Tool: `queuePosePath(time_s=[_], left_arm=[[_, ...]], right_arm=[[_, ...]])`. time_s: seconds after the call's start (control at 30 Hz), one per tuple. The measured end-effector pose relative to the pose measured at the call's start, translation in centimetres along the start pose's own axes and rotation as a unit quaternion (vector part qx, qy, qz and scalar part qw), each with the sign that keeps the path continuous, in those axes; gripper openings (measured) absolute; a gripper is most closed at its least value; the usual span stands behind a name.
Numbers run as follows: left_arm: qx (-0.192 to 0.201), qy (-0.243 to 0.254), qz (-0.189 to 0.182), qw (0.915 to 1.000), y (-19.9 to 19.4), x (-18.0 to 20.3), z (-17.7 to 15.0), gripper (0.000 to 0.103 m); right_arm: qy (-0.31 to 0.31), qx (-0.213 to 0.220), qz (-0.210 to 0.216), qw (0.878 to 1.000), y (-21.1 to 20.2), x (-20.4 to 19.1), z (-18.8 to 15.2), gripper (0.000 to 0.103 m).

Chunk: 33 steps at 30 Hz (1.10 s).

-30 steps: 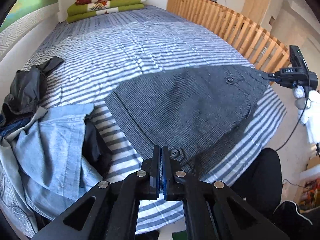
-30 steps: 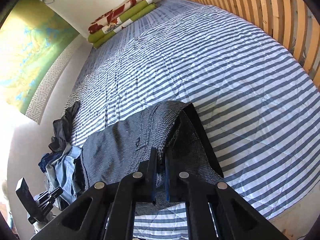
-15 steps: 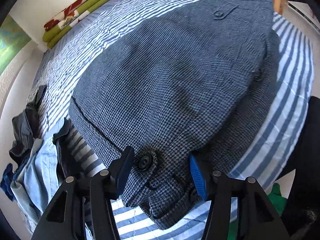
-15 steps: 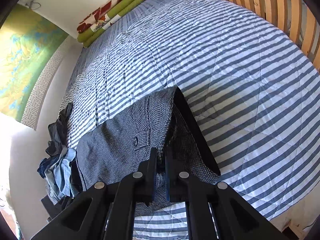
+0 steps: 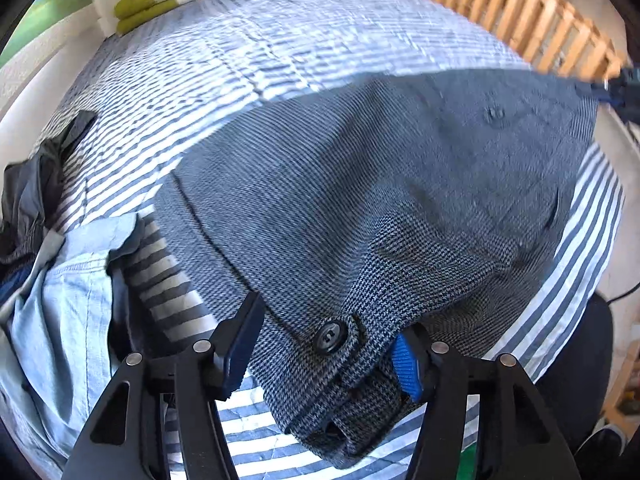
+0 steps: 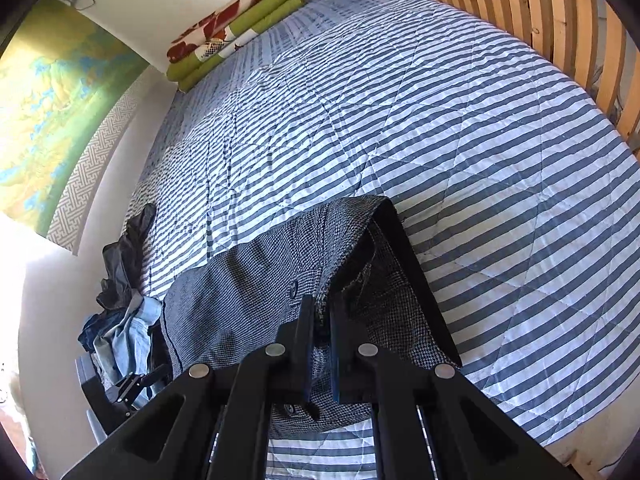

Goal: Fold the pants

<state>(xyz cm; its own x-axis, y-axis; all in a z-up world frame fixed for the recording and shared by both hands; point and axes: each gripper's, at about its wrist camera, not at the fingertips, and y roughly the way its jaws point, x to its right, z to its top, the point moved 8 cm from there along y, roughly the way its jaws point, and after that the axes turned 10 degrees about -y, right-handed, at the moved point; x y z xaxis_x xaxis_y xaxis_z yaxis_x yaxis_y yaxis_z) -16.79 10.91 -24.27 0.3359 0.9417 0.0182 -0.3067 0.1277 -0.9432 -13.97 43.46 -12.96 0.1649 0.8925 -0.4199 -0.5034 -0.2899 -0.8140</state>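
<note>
Grey houndstooth pants [image 5: 360, 200] lie spread across the striped bed near its front edge. My left gripper [image 5: 326, 344] is open, its blue pads on either side of the buttoned waistband corner [image 5: 330, 334], which lies between them unclamped. My right gripper [image 6: 320, 336] is shut on a raised fold of the same pants [image 6: 248, 292]; the cloth peaks at its fingers and shows a dark lining to the right. The right gripper also shows at the far right of the left wrist view, blurred.
A heap of light denim and dark clothes [image 5: 60, 280] lies on the bed's left side. Folded green and red blankets [image 6: 232, 28] sit by the far wall. A wooden slatted rail [image 6: 560, 32] lines the right side. The striped quilt [image 6: 440, 120] stretches beyond.
My left gripper went from shut to open at the waistband corner and has drawn back a little since half a second ago. The right gripper stays shut on the fold.
</note>
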Motion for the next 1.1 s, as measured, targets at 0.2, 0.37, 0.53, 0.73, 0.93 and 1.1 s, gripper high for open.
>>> queuePosePath(time_s=[0.2, 0.37, 0.53, 0.73, 0.93, 1.1], left_arm=[[-0.005, 0.044, 0.009, 0.999, 0.2, 1.9, 0.7, 0.018], [0.032, 0.057, 0.004, 0.9978, -3.7, 1.8, 2.3, 0.009], [0.063, 0.093, 0.021, 0.9935, -7.6, 2.6, 3.2, 0.014], [0.037, 0.143, 0.025, 0.9887, -5.0, 3.9, -1.0, 0.01], [-0.008, 0.219, 0.023, 0.9754, 0.1, 6.9, -8.3, 0.03], [0.0, 0.137, -0.051, 0.9893, -3.7, 5.7, -7.7, 0.061]], right_arm=[[-0.002, 0.003, -0.003, 1.0, -0.6, -0.2, 0.2, 0.006], [0.004, 0.008, -0.009, 1.0, -1.3, 0.7, 0.7, 0.006], [0.007, 0.01, -0.014, 1.0, -1.6, 1.5, 0.8, 0.006], [0.005, -0.002, -0.02, 1.0, -0.9, 2.5, -0.5, 0.006], [0.026, -0.03, -0.026, 0.999, 0.8, 5.5, -3.4, 0.006], [-0.016, -0.078, -0.097, 0.992, 4.4, 7.6, -7.6, 0.01]])
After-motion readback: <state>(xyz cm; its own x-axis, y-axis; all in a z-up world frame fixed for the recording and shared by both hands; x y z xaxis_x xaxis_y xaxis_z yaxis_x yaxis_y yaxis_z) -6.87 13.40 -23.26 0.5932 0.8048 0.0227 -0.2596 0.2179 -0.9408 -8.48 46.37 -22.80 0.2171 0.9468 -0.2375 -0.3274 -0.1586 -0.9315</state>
